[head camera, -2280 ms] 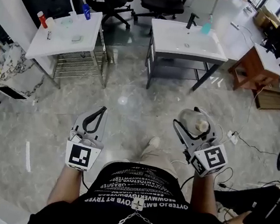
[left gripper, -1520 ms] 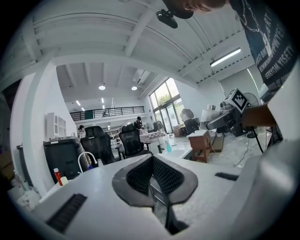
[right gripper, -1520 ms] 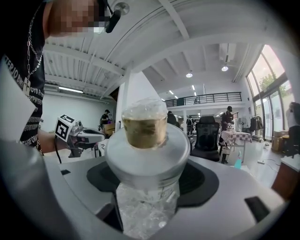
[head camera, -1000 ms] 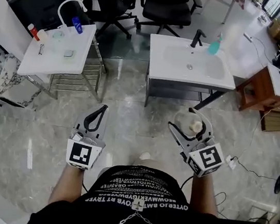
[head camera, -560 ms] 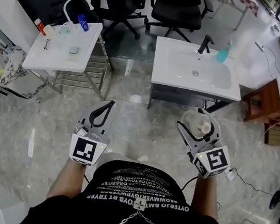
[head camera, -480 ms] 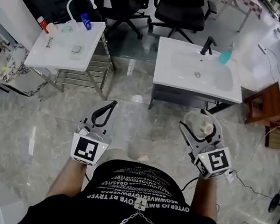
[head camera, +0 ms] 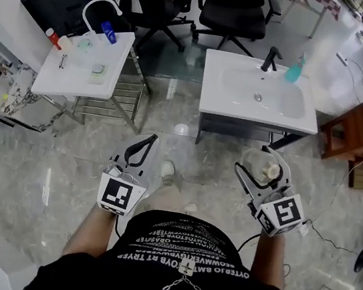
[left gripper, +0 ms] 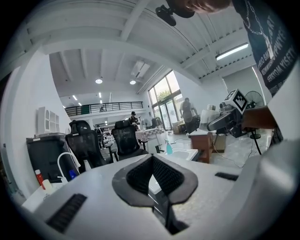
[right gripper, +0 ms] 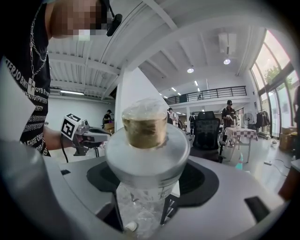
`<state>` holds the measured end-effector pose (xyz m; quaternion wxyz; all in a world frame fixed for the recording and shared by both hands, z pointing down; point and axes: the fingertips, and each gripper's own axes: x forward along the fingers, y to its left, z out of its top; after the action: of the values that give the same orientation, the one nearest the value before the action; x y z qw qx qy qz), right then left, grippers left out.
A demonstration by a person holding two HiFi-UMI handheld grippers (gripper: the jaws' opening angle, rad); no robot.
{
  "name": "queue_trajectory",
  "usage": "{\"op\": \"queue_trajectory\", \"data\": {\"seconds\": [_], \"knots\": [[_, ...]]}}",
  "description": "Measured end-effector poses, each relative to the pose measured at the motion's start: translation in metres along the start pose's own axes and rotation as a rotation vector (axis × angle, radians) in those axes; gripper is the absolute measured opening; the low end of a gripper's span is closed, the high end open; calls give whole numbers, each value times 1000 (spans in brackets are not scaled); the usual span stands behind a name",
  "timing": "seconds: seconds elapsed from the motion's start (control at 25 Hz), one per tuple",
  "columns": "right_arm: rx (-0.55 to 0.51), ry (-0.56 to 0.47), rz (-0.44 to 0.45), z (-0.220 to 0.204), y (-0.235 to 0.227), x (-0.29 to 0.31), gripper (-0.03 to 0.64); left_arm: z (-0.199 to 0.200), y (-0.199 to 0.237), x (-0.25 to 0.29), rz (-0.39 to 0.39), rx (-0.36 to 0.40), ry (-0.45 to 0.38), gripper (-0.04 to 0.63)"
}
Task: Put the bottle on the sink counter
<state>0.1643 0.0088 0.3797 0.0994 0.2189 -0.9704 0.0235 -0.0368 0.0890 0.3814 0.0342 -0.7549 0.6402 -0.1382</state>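
Your right gripper [head camera: 255,160] has its jaws spread wide and clamped on the clear body of the bottle [right gripper: 144,159]. The right gripper view shows the dark pads pressing on either side of it. The bottle's broad pale collar and tan cap point away from you, along the jaws. Your left gripper [head camera: 142,148] carries nothing; its two jaws are closed, tips meeting, with only a small loop of space behind them.

You hold both grippers low in front of your black printed shirt [head camera: 184,243], well apart from each other, above the grey marbled floor [head camera: 51,155]. One of your shoes [head camera: 168,169] shows on the floor just beside the left gripper.

Beyond the grippers, across a strip of floor, stands the sink counter [head camera: 220,79], white with a dark frame beneath. It is not under the bottle, which hangs over the floor short of the counter's near right corner. At the counter's far edge you can see a black faucet [head camera: 270,58] and, just to its right, a teal spray bottle [head camera: 294,70].

To your left stands a second white sink stand [head camera: 63,76] with an arched white faucet [head camera: 97,8], a blue bottle [head camera: 108,31] and a red-capped bottle [head camera: 52,36] near its far edge. A wooden cabinet [head camera: 346,128] stands to the right of the sink counter. Farthest off, behind the counter, are black office chairs [head camera: 232,7].
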Motion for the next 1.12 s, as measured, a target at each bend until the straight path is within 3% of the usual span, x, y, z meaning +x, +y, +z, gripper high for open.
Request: {"op": "queue_trajectory", "data": {"seconds": [0.24, 0.64, 1.12], "knots": [[-12, 18, -30, 2, -19, 22, 336, 1, 13, 30, -35, 1, -17, 6], [11, 20, -36, 24, -55, 110, 336, -17, 100, 80, 6, -43, 21, 6], [35, 7, -50, 56, -86, 200, 336, -13, 182, 152, -55, -11, -34, 6]]}}
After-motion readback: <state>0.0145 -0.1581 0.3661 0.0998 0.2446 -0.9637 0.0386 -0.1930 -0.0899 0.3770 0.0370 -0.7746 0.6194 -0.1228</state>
